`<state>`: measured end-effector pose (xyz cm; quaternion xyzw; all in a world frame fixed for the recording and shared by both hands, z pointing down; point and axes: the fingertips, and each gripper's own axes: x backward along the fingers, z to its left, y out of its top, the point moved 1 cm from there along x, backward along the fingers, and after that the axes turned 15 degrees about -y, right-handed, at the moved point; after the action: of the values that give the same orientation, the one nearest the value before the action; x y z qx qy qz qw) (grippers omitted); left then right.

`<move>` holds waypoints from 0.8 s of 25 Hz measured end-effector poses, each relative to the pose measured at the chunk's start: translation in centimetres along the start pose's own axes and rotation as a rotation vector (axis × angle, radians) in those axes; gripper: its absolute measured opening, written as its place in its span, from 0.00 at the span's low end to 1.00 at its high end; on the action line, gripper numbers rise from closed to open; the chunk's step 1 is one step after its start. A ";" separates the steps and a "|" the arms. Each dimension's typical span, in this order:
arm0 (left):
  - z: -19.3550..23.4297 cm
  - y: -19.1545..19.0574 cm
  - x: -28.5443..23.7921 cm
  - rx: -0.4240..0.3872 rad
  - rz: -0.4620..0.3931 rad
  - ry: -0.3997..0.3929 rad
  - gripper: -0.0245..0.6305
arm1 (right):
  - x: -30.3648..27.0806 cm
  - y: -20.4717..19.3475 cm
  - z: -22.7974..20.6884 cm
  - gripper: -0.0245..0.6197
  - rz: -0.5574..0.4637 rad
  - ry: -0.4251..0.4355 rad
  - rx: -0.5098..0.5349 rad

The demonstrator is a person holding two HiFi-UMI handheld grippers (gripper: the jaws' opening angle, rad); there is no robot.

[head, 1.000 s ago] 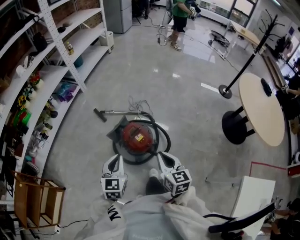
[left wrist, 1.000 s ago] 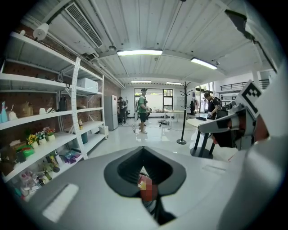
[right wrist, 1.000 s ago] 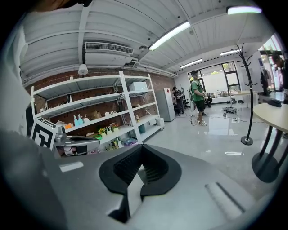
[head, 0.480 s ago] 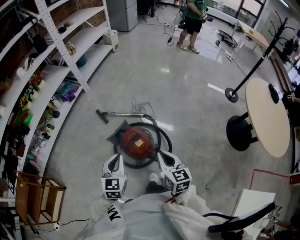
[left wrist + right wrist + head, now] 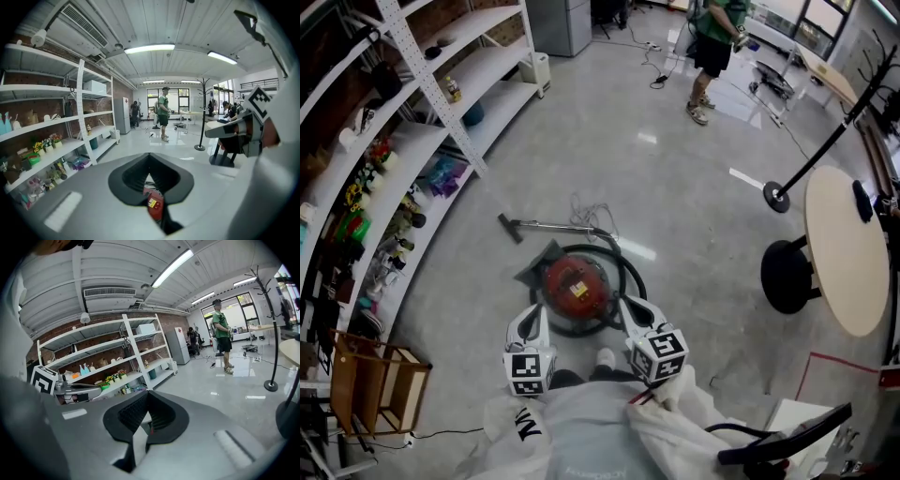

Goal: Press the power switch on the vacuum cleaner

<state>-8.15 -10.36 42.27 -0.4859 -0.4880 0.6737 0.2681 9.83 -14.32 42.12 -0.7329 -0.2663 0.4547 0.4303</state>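
Note:
A round red vacuum cleaner (image 5: 575,285) sits on the grey floor just ahead of me, ringed by its black hose (image 5: 630,277). Its metal wand (image 5: 553,225) lies behind it, with the nozzle at the left. My left gripper (image 5: 534,314) hovers over the near left side of the vacuum, jaws shut and empty. My right gripper (image 5: 624,304) is held over the near right side, also shut on nothing. In the left gripper view the red body (image 5: 155,206) shows through the gap behind the closed tips of the left gripper (image 5: 150,155). The right gripper (image 5: 148,393) points towards the shelves.
White shelving (image 5: 422,141) full of small items runs along the left. A loose cable (image 5: 586,208) lies behind the wand. A round table (image 5: 848,253) and a coat stand (image 5: 820,141) are at the right, a person (image 5: 712,42) far back, a wooden frame (image 5: 375,394) near left.
The head view has drifted a little, so the room sits slightly lower and to the right. The distant person has walked to the right. Both grippers keep their places by the vacuum.

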 end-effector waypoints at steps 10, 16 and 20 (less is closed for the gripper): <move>0.1 -0.6 -0.2 0.011 0.027 0.024 0.04 | -0.9 -0.8 -0.3 0.04 0.024 0.027 -0.008; 0.0 -0.4 -0.7 0.002 0.037 0.014 0.04 | -1.2 -0.8 -0.8 0.04 0.031 0.021 -0.018; 0.1 -0.9 -1.0 0.011 0.055 0.005 0.04 | -1.6 -1.3 -0.9 0.04 0.053 0.012 -0.027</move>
<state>-7.99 -10.91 43.50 -0.4993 -0.4701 0.6824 0.2532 9.89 -15.24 44.17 -0.7483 -0.2504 0.4576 0.4097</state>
